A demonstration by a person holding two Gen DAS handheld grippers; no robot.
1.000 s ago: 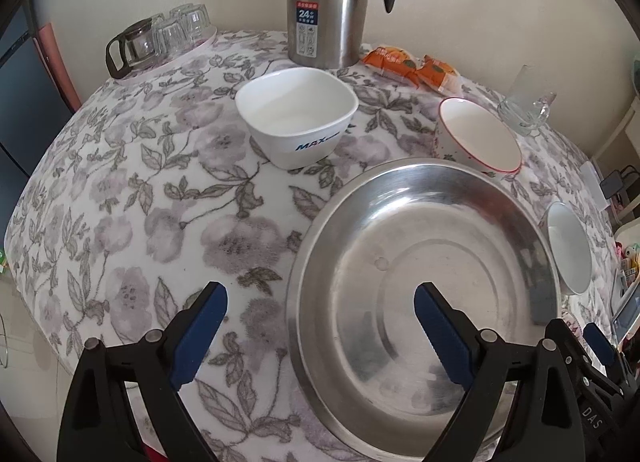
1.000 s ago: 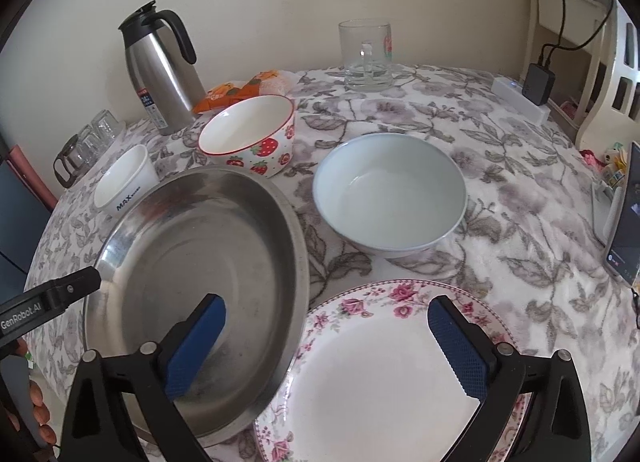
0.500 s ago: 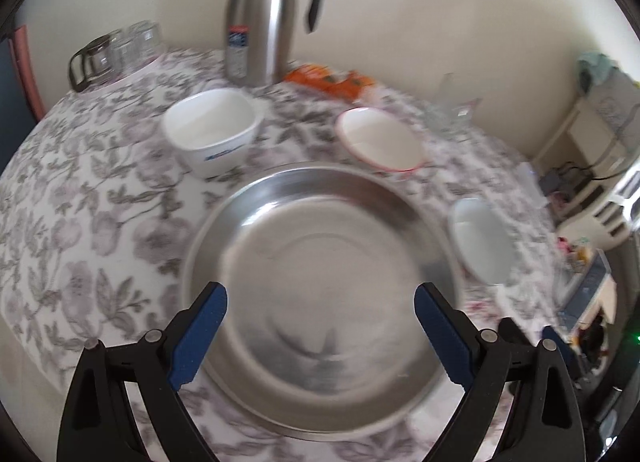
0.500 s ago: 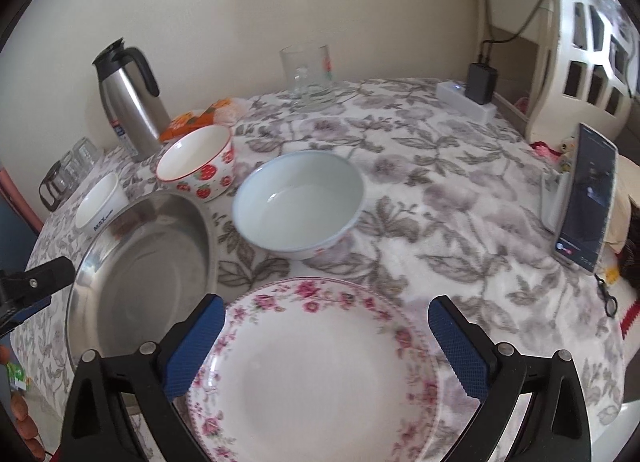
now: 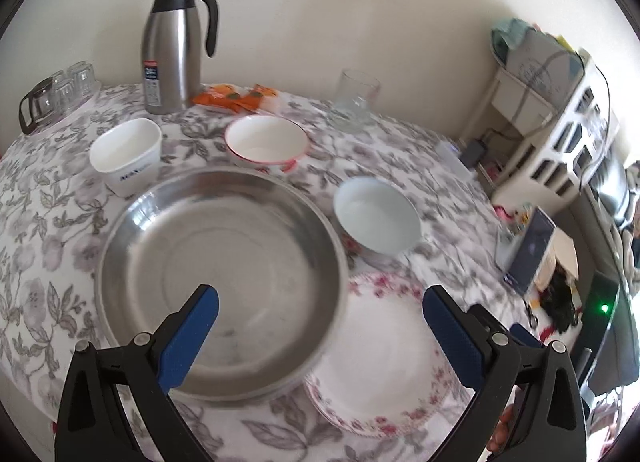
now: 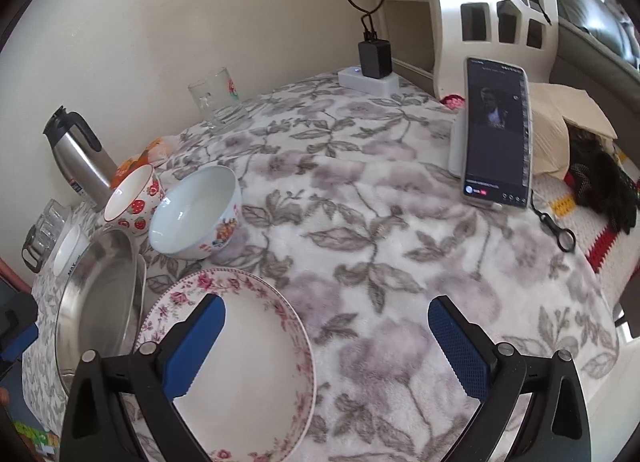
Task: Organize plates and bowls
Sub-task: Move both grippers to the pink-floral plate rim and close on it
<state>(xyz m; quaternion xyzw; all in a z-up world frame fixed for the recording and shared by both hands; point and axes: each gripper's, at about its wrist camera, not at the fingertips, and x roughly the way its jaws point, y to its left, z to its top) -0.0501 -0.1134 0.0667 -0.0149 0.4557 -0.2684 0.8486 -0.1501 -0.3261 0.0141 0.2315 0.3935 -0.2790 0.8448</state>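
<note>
A large steel plate (image 5: 224,274) lies at the table's near left; its rim overlaps a white plate with pink flowers (image 5: 384,358) to its right. Behind them stand a square white bowl (image 5: 126,154), a strawberry bowl (image 5: 266,142) and a pale blue bowl (image 5: 376,216). My left gripper (image 5: 320,336) is open and empty above the near edge of both plates. My right gripper (image 6: 326,346) is open and empty, its left finger over the floral plate (image 6: 240,362). The right wrist view also shows the steel plate (image 6: 100,302), pale blue bowl (image 6: 196,214) and strawberry bowl (image 6: 134,198).
A steel thermos jug (image 5: 174,46), a glass mug (image 5: 356,100), orange snack packets (image 5: 236,96) and small glasses (image 5: 56,92) stand along the back. A phone on a stand (image 6: 496,134) and a power strip (image 6: 368,80) are at the right. A flowered cloth (image 6: 400,242) covers the table.
Both cameras have swung to the right. The left view now takes in the floral plate and blue bowl; the right view now faces the cloth and phone. No dish has moved.
</note>
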